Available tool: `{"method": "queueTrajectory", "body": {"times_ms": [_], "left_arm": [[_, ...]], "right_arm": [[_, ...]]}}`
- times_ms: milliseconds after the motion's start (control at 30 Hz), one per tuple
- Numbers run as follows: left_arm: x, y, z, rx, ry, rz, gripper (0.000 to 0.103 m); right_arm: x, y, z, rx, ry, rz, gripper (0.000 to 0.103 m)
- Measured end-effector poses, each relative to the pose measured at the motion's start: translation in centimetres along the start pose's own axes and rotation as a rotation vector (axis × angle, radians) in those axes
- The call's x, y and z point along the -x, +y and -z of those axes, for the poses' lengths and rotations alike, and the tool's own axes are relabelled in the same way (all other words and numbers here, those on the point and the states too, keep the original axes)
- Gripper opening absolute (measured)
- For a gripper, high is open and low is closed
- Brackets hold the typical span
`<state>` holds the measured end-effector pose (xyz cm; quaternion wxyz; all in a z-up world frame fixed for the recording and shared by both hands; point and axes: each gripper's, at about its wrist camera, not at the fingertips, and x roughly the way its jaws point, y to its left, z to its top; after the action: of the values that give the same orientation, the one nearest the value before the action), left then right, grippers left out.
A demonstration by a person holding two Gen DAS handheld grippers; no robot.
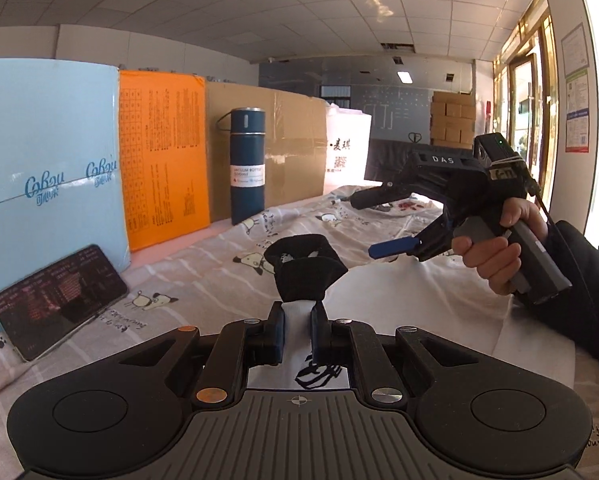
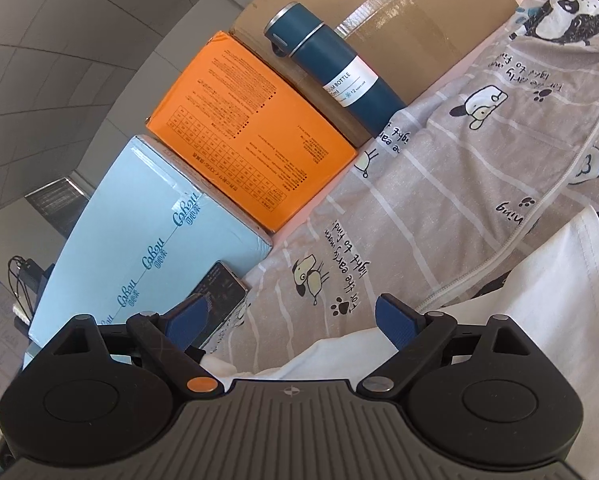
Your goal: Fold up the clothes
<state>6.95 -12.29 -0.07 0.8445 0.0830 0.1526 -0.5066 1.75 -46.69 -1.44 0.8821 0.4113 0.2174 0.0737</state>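
Your left gripper (image 1: 298, 320) is pinched shut on the white T-shirt (image 1: 411, 304) at its black collar (image 1: 303, 272), lifting that edge off the printed bedsheet (image 1: 203, 280); the rest of the shirt lies near you, to the right. Your right gripper (image 2: 295, 320) hangs spread wide and empty above the shirt's near edge. The shirt should handle as light, limp cloth that sags and creases, so take hold at a seam, the collar or a hem, not in the middle. The sheet under it looks soft and wrinkled and may drag along. At the far left stand a blue box (image 1: 47, 152), an orange box (image 1: 163, 152), a cardboard box (image 1: 283, 144), a vacuum bottle (image 1: 247, 164) and a propped phone (image 1: 59, 296).
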Motion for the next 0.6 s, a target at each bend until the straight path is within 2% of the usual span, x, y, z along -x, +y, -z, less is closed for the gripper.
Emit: {"method": "queueTrajectory", "body": {"times_ms": [133,600], "left_arm": [[0.7,-0.2,-0.3,-0.015,-0.030,0.017,0.011],[2.9,-1.5,0.8,-0.078,-0.050,0.074,0.011]], "right_arm": [[1.5,-0.1,-0.7,-0.064,-0.017,0.027,0.091],[3.3,-1.0,-1.4,-0.146,0.018,0.355,0.091]]}}
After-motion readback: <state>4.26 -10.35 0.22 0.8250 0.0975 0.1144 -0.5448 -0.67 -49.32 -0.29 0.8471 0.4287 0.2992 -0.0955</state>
